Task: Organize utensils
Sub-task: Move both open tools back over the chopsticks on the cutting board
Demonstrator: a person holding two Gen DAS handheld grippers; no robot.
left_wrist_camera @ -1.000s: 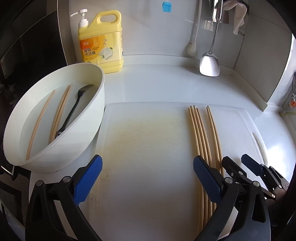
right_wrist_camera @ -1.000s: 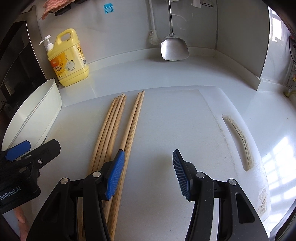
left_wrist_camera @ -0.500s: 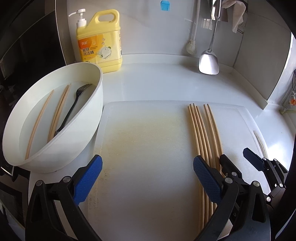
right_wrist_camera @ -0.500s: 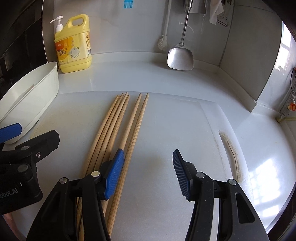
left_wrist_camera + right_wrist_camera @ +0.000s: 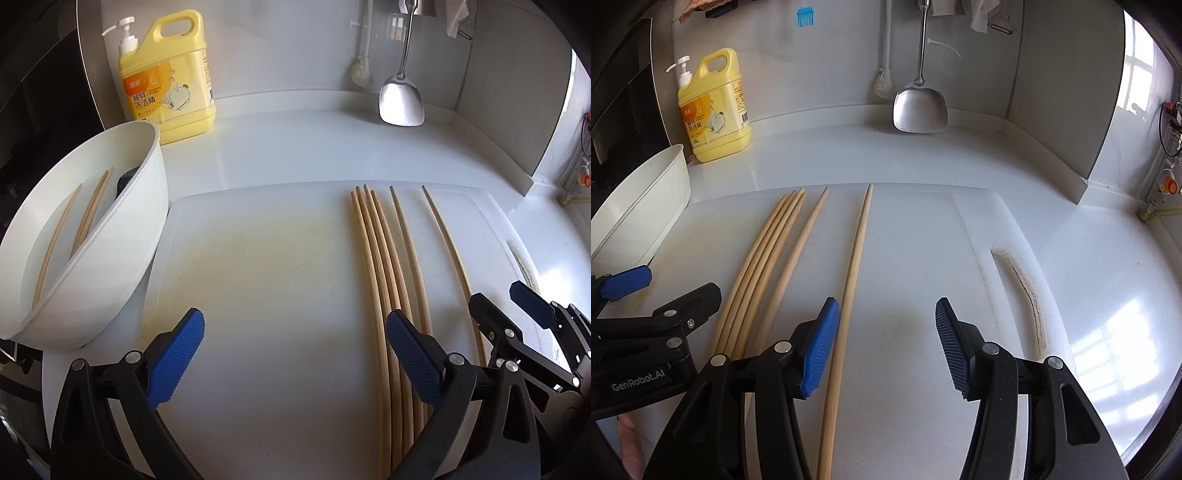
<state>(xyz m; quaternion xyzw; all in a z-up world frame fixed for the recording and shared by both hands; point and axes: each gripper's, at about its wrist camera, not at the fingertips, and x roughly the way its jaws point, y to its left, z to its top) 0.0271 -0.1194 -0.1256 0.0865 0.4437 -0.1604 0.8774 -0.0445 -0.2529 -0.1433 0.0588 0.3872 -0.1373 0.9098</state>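
One chopstick [image 5: 854, 273] slid right, white cutting board [image 5: 916, 258], tiled corner

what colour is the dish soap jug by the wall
Yellow, with a white pump; the dish soap jug shows best in the left wrist view.

Both grippers' fingers [image 5: 413, 354] apart, angled down

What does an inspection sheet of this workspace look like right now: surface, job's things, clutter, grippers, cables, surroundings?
Surface: white cutting board on white counter, yellowish staining.
Job's things: four chopsticks bunched, one beside them, single chopstick apart; more chopsticks and a dark utensil in white basin.
Clutter: yellow detergent bottle.
Grippers: left gripper open, empty; right gripper open, single chopstick between its fingers, not gripped.
Cables: wiring at right wall.
Surroundings: steel spatula hanging on wall.
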